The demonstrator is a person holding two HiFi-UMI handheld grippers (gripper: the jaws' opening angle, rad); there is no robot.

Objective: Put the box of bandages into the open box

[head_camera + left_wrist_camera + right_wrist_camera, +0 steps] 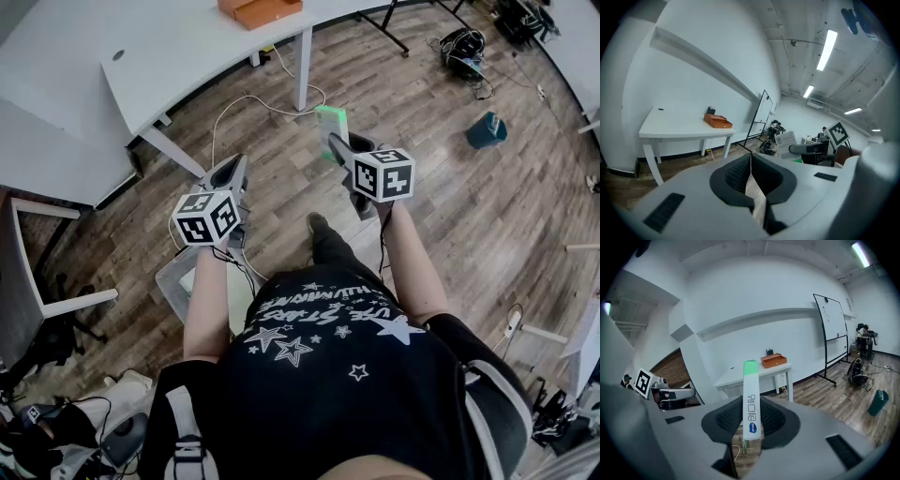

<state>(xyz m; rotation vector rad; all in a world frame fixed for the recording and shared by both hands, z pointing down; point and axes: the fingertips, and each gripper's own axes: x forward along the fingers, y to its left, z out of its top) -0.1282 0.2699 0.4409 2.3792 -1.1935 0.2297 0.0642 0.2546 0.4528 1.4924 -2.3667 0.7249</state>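
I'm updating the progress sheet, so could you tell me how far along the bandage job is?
Done: the bandage box is picked up, clamped in the right gripper. In hand: it is held in the air, away from the table; the left gripper is shut and empty. Left: reaching the orange box on the white table ahead and placing the bandages inside.

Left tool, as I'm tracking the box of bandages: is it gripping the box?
No, the left tool has its jaws pressed together with nothing between them.
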